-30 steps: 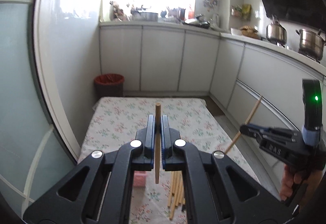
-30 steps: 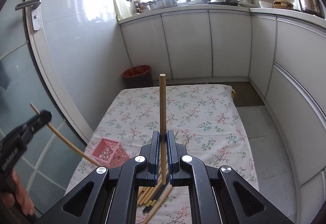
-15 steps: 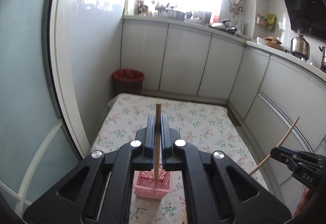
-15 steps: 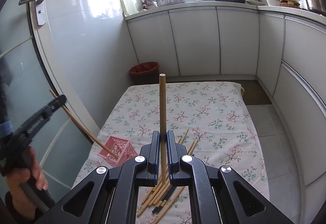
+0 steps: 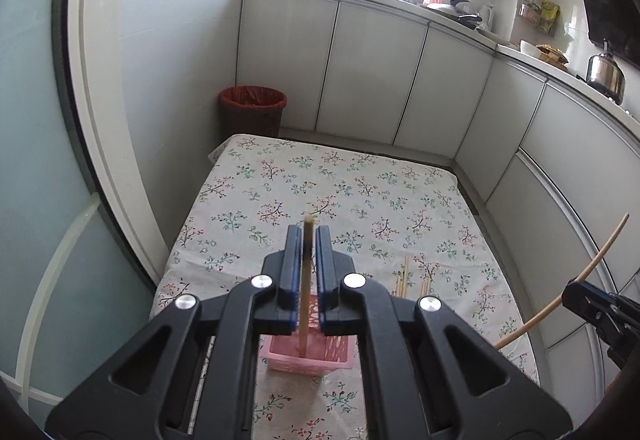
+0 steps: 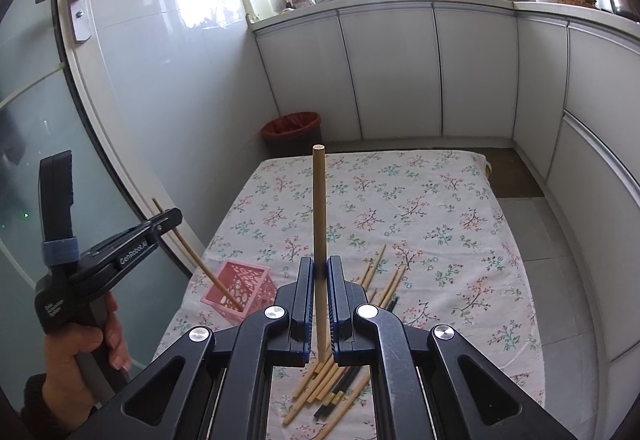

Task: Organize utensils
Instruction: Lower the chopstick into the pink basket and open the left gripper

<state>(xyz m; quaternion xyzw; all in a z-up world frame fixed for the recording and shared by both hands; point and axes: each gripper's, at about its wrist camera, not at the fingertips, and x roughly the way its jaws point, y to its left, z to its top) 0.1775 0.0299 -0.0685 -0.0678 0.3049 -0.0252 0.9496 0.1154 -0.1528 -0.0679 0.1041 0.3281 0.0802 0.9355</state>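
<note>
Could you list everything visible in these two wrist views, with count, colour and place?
Table: one, floral white cloth, centre of the kitchen floor.
Pink basket: one, pink lattice, near left part of the table.
Loose chopsticks: a pile, count unclear, mostly tan with some dark ones, near the table's front edge.
Left-held chopstick: one, tan, lower tip down in the pink basket.
Right-held chopstick: one, tan, upright above the pile.
Bin: one, dark with red liner, beyond the table's far corner.
Cabinets: white, along the walls.
Pots: steel, count unclear, on the counter.
Left gripper: shut on its chopstick.
Right gripper: shut on its chopstick.
Left hand: around the left gripper's handle.
</note>
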